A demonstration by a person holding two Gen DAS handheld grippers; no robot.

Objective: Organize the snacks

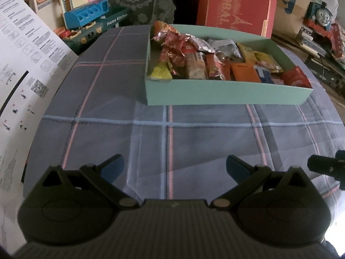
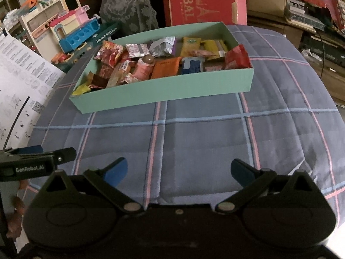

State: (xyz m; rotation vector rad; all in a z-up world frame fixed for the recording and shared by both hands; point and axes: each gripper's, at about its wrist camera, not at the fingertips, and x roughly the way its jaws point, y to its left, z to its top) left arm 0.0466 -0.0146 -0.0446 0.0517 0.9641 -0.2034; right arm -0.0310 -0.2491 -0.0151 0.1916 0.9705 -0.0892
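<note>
A shallow mint-green box (image 1: 226, 93) (image 2: 163, 90) stands on the plaid cloth, filled with several wrapped snacks: red foil packets (image 1: 174, 38), an orange pack (image 1: 244, 72) (image 2: 165, 70), a yellow packet (image 1: 160, 73), a red pouch (image 2: 236, 57). My left gripper (image 1: 174, 168) hovers open over the bare cloth, well short of the box, nothing between its blue pads. My right gripper (image 2: 179, 171) is likewise open and empty, in front of the box. Each gripper's black tip shows at the edge of the other's view.
The plaid blue-grey cloth (image 1: 151, 133) (image 2: 204, 133) covers a rounded surface that drops off at both sides. A printed white sheet (image 1: 23, 69) stands at the left. Toy kitchen sets (image 2: 73, 32), a red carton (image 2: 202, 0) and a toy train (image 1: 323, 17) crowd the back.
</note>
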